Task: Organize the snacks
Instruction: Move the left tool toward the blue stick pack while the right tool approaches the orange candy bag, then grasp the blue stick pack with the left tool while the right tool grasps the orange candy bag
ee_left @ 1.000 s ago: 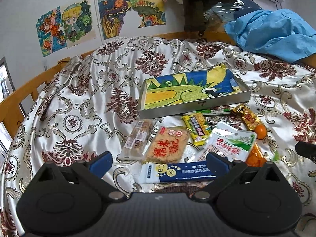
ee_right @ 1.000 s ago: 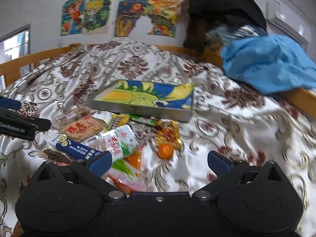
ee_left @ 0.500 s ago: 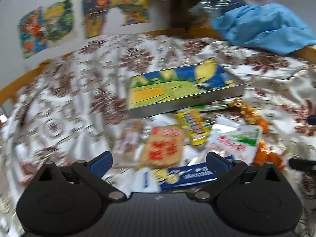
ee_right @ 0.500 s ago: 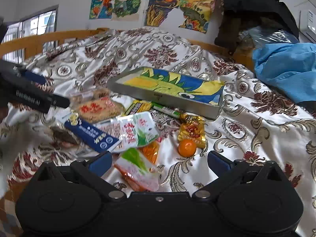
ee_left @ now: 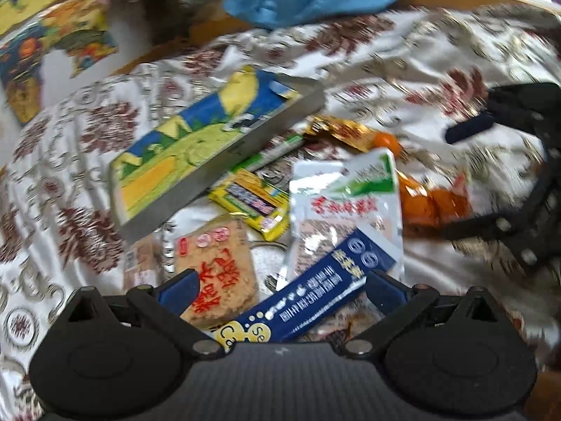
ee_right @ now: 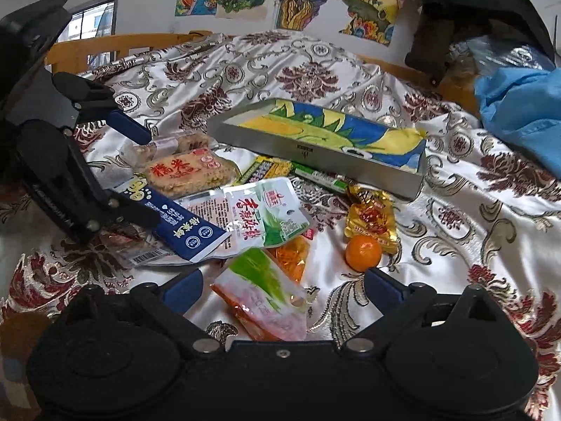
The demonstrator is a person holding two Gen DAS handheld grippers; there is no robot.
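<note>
The left gripper (ee_right: 140,175) hangs wide apart over the blue packet (ee_right: 178,221). Snacks lie on the bedspread (ee_right: 473,210) before the tin (ee_right: 315,154). The right gripper (ee_right: 280,287), just narrowing, probably touches nothing, above a pink-green packet (ee_right: 263,294).

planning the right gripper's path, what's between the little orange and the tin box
In the right wrist view, a gold-wrapped snack lies between the small orange and the tin box, reaching almost to both.

snacks (ee_right: 245,217) lie before tray (ee_right: 315,151) on bed.
</note>
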